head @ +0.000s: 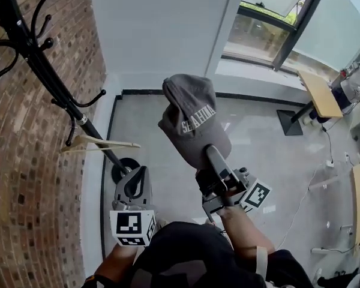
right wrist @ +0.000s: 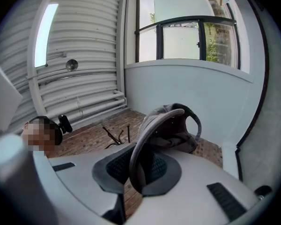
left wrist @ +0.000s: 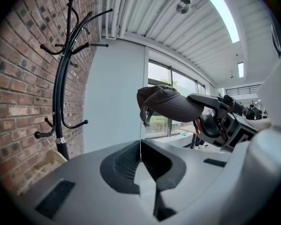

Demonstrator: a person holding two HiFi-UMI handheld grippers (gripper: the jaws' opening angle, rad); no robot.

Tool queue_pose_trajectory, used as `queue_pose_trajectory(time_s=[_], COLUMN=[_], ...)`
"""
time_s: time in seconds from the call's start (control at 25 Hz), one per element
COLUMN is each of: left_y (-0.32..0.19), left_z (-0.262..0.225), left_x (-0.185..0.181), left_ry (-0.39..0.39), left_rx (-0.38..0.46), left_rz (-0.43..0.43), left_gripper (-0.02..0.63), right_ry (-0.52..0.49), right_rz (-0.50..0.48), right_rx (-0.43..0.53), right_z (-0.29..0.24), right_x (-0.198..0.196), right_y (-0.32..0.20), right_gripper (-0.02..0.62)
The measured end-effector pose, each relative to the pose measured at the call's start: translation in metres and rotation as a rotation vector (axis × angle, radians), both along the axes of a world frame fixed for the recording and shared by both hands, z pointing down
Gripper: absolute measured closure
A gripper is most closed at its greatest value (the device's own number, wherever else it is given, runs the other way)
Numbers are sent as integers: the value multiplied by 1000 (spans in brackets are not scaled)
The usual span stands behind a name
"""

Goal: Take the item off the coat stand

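Observation:
A black coat stand (head: 42, 65) rises along the brick wall at the left, and its hooks in view are bare. A grey cap (head: 192, 122) with white lettering hangs in the air well to the right of the stand. My right gripper (head: 211, 152) is shut on the cap's brim from below. The right gripper view has the curved brim (right wrist: 145, 139) pinched between the jaws, with the crown (right wrist: 175, 125) beyond. My left gripper (head: 138, 176) is low beside the stand's base, shut and holding nothing. In the left gripper view the cap (left wrist: 171, 104) floats right of the stand (left wrist: 61, 93).
A brick wall (head: 24, 179) runs down the left side. A flat tan piece (head: 99, 143) leans by the stand's round base (head: 125, 168). A wooden table (head: 321, 95) and cables (head: 324, 161) lie at the right, below a window (head: 270, 23).

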State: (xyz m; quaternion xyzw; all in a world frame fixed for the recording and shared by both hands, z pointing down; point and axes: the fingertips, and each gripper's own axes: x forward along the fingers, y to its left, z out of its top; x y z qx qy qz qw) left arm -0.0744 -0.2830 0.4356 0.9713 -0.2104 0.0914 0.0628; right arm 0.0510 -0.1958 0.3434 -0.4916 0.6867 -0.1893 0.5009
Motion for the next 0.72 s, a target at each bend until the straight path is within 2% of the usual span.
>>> queue_pose_trajectory(time_s=[0.16, 0.44, 0.72], left_y=[36, 121, 205], left_z=[16, 39, 43], left_x=[28, 85, 139], left_ry=[-23, -75, -100], left_rx=[-33, -46, -29], left_rz=[83, 221, 267], left_gripper=[572, 572, 572], right_ry=[-7, 56, 59], right_rz=[68, 200, 289], right_rx=[-84, -216, -316], right_z=[28, 63, 92], right_x=[13, 53, 101], right_y=[38, 123, 225], right_gripper=[563, 563, 563])
